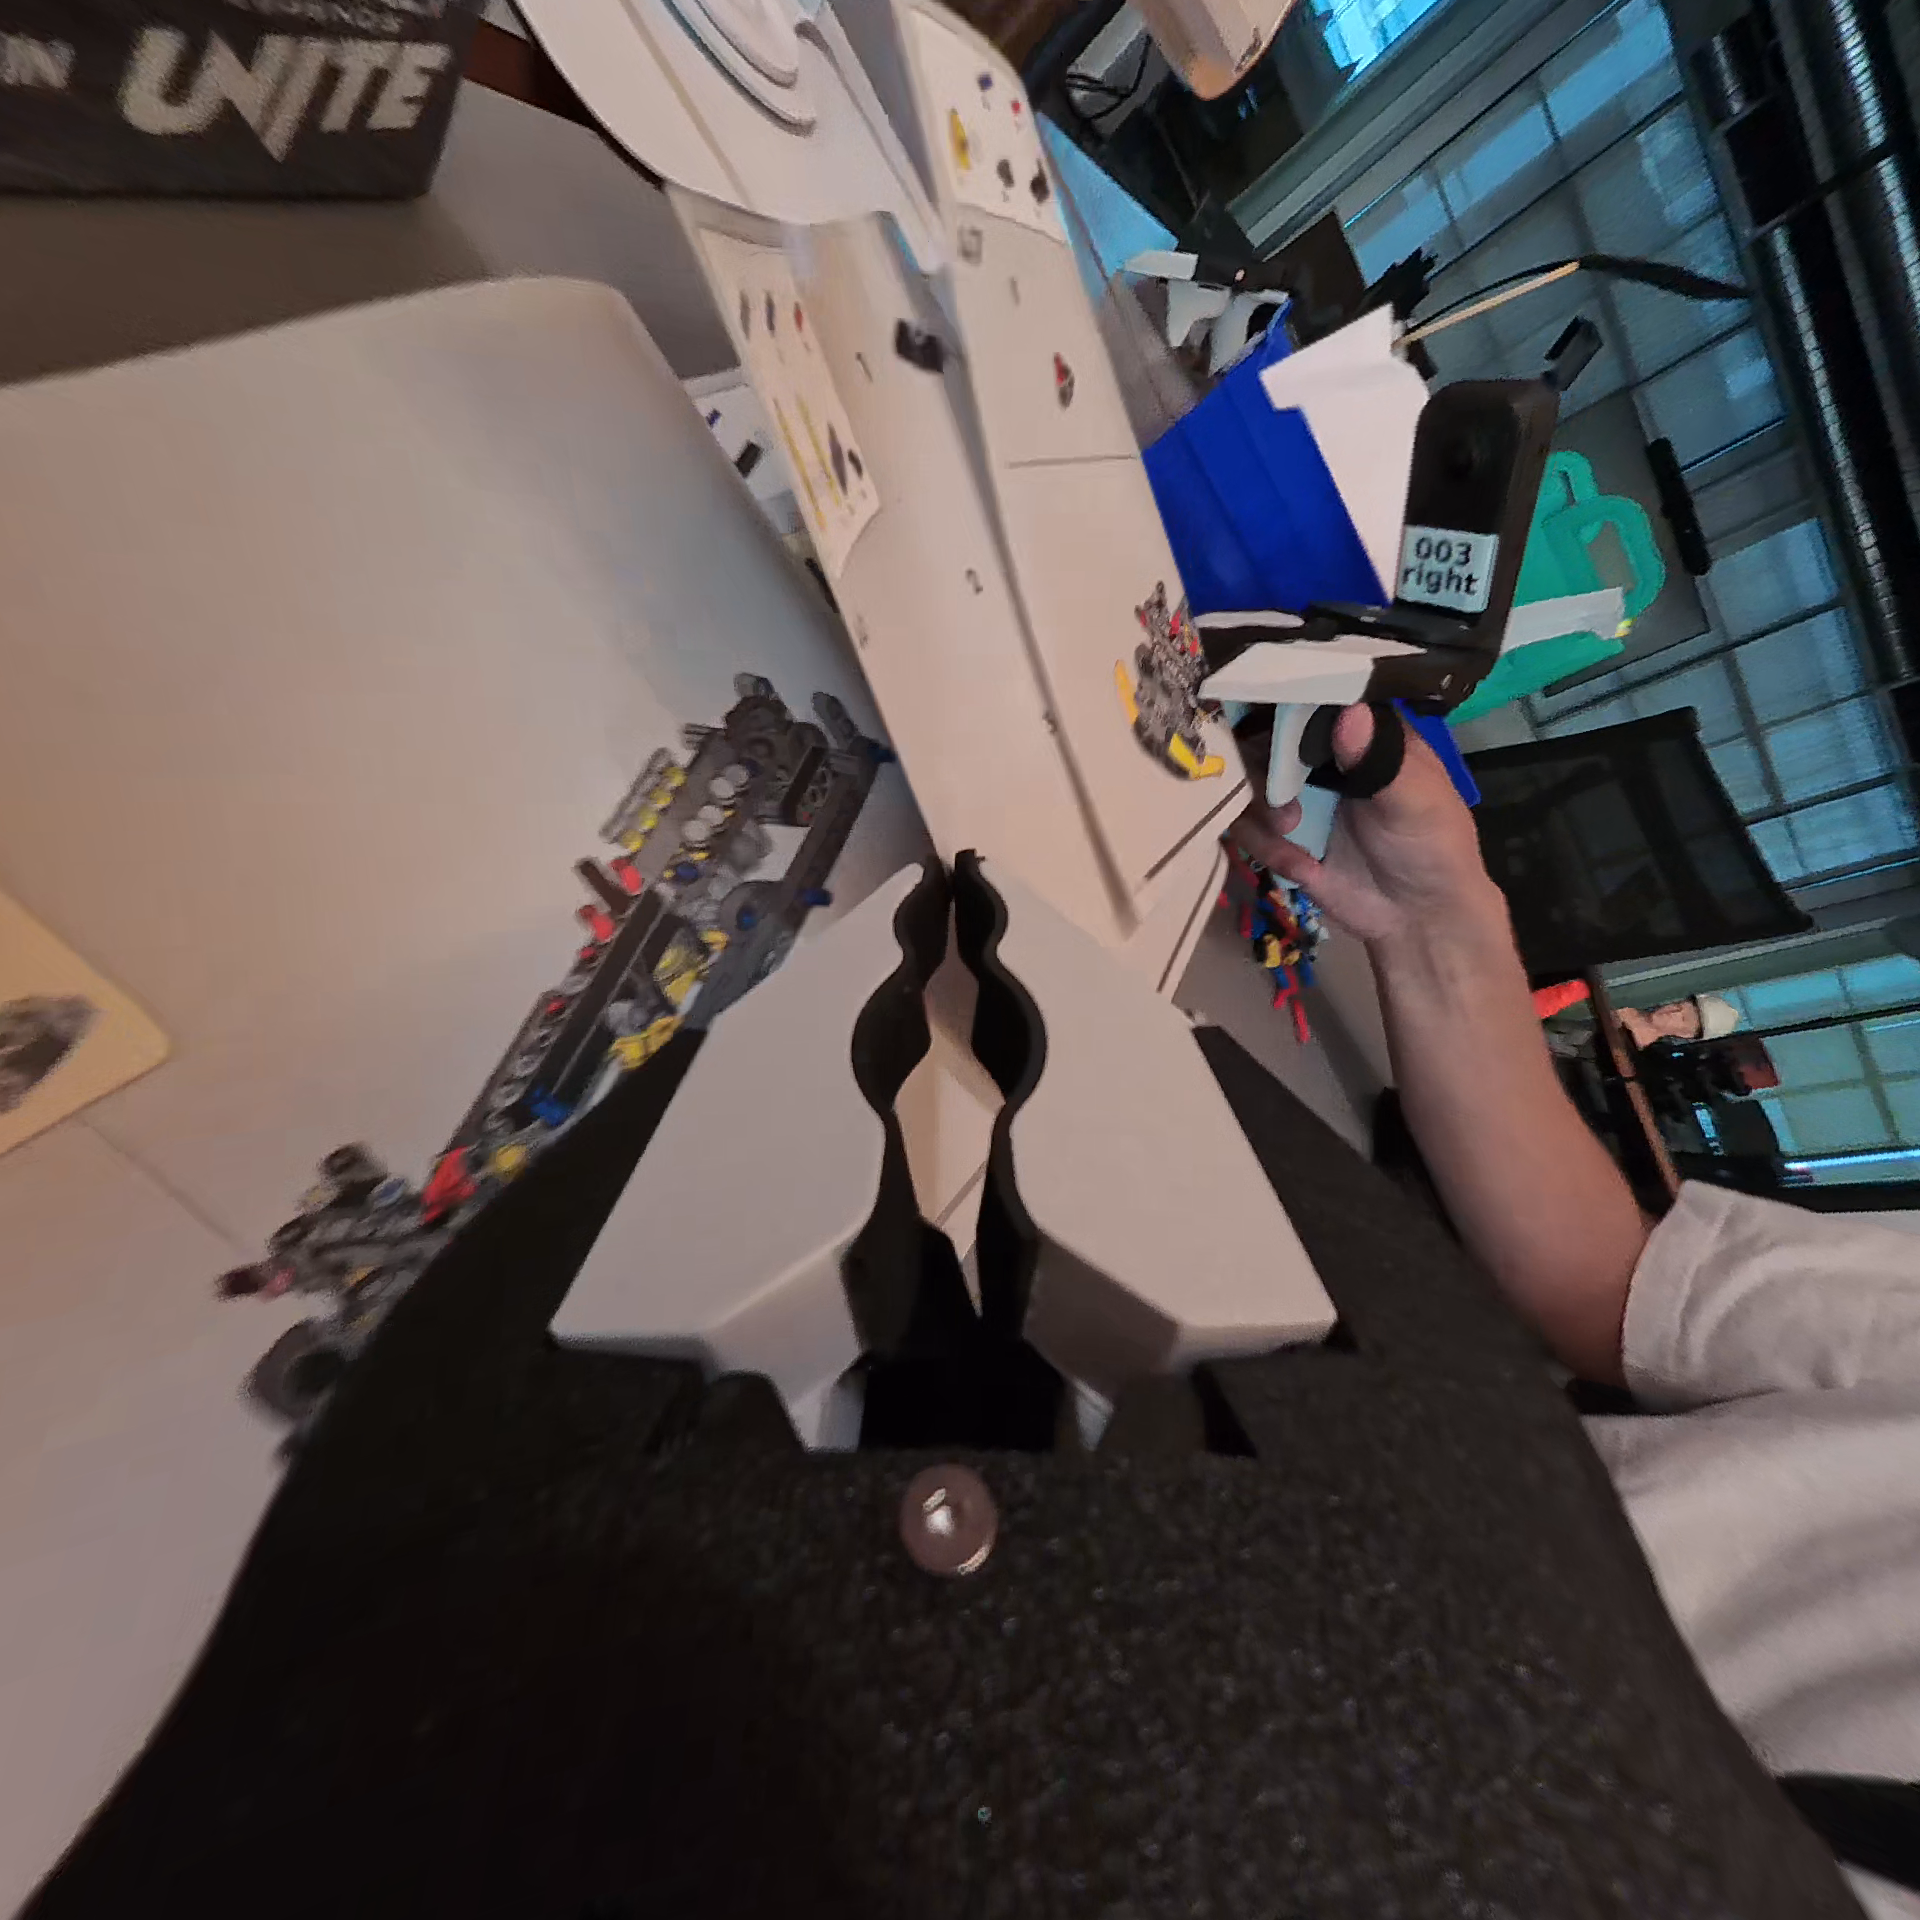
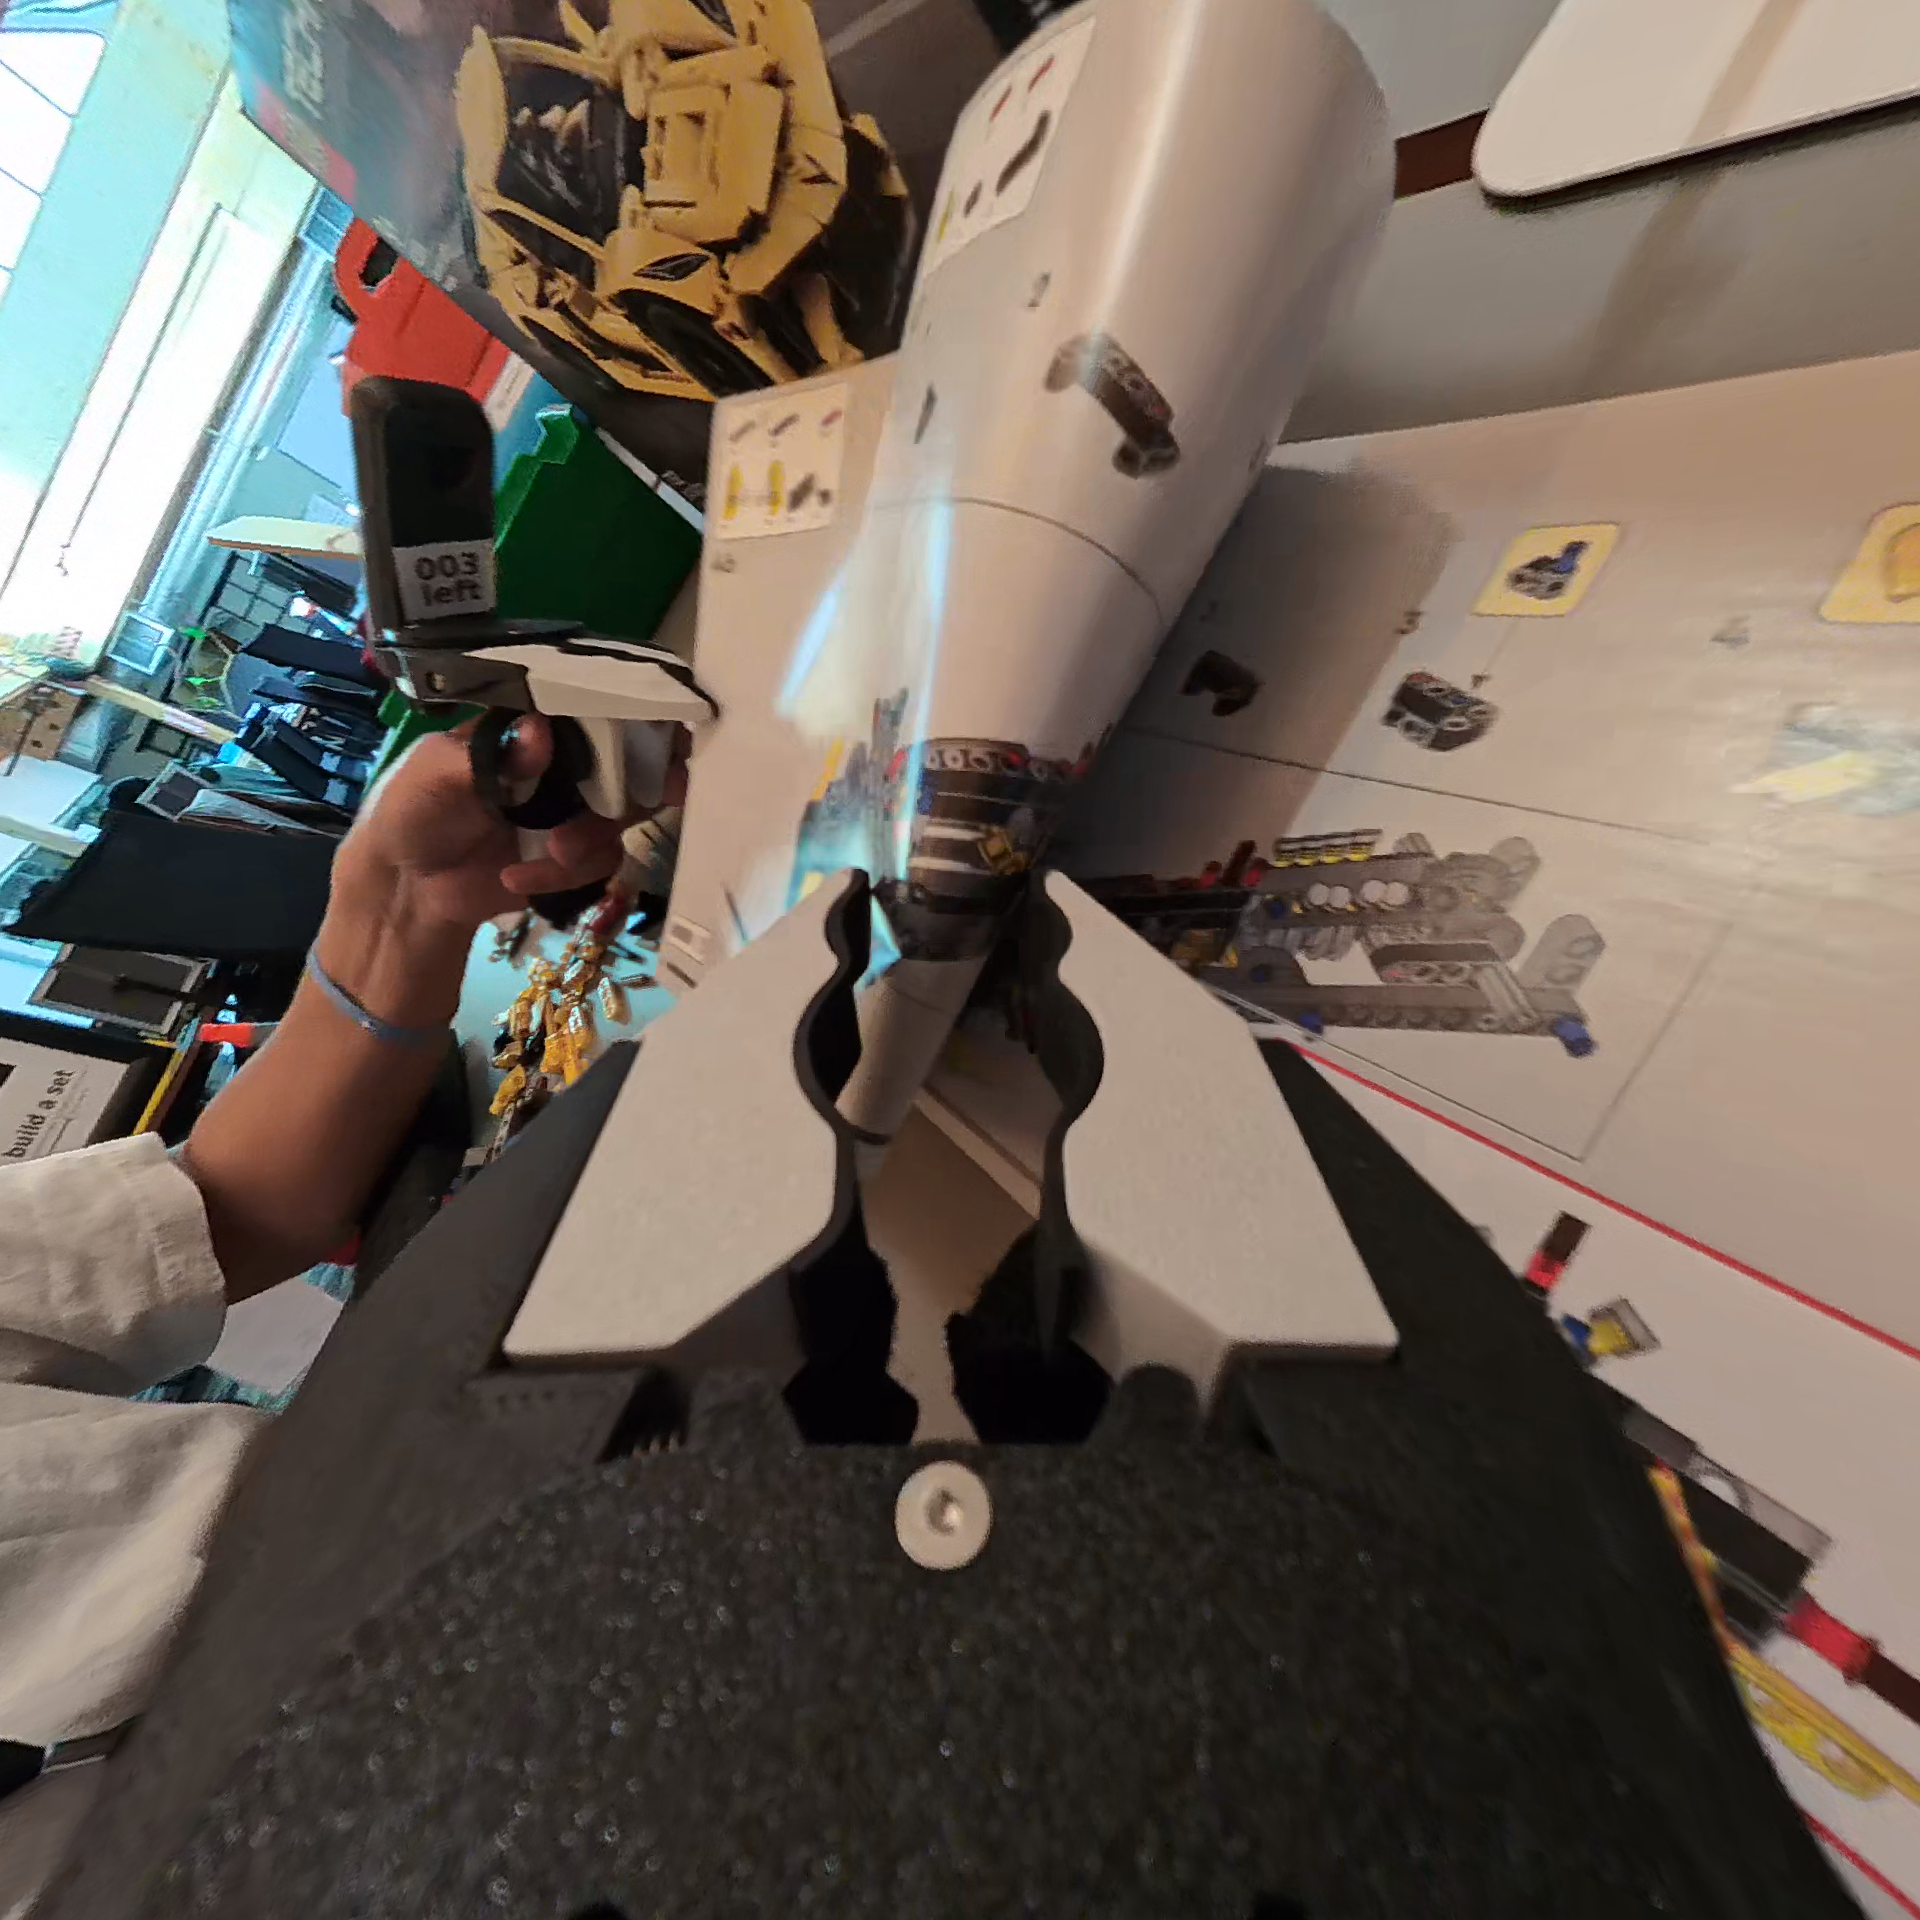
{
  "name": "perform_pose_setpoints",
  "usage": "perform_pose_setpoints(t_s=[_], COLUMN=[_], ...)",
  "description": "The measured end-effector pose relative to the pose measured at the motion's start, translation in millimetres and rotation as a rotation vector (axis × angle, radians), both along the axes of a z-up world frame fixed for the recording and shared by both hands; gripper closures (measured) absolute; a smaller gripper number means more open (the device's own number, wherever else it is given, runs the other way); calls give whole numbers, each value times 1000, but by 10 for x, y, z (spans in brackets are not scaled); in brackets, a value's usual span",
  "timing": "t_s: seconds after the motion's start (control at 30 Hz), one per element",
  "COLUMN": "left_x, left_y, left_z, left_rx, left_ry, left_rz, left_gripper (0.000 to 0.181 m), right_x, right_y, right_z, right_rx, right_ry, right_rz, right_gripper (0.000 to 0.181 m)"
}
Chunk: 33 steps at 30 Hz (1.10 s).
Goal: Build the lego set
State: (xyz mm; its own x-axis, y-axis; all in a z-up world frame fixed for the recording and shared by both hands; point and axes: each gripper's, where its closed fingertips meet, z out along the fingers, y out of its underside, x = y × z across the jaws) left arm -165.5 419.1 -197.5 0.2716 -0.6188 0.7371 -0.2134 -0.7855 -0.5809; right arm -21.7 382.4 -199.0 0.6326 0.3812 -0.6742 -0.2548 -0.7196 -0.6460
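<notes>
My right hand-held gripper (image 2: 951,904) pinches a page of the instruction booklet (image 2: 1091,436), curling it over to turn it. My left hand-held gripper (image 1: 951,883) is pressed together, empty, clear of the half-built model (image 1: 665,935) on the table (image 1: 260,623).

Two handheld grippers – the left gripper (image 1: 951,883) and the right gripper (image 2: 951,904) – each held by one hand (image 1: 1382,842). One open instruction booklet (image 1: 997,540). One blue bin (image 1: 1247,499), one green bin (image 2: 592,520). One set box (image 2: 644,177) picturing a yellow car. Loose bricks (image 2: 556,1013) – too many and too blurred to count.
</notes>
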Motion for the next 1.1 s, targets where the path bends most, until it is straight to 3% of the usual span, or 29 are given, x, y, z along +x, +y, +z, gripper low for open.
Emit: perform_pose_setpoints(t_s=[0.23,0.37,0.63,0.87,1.1], left_x=[-721,-948,-1034,-1066,-1084], left_y=[252,384,429,449,460], left_z=[42,12,-28,-58,-60], left_rx=[96,126,132,139,143], left_ry=[120,169,203,227,233], left_rz=[22,57,74,86,92], left_gripper=[181,181,181,181,181], right_x=[85,47,97,385,658], right_y=[-24,-19,-27,-8,-61], right_z=[-26,-17,-104,-66,-22], right_rx=[-25,-11,-22,-7,-45], right_ry=[6,-12,-115,-209,-121], right_rz=[0,10,5,-86,-145], right_gripper=[153,148,139,131,114])
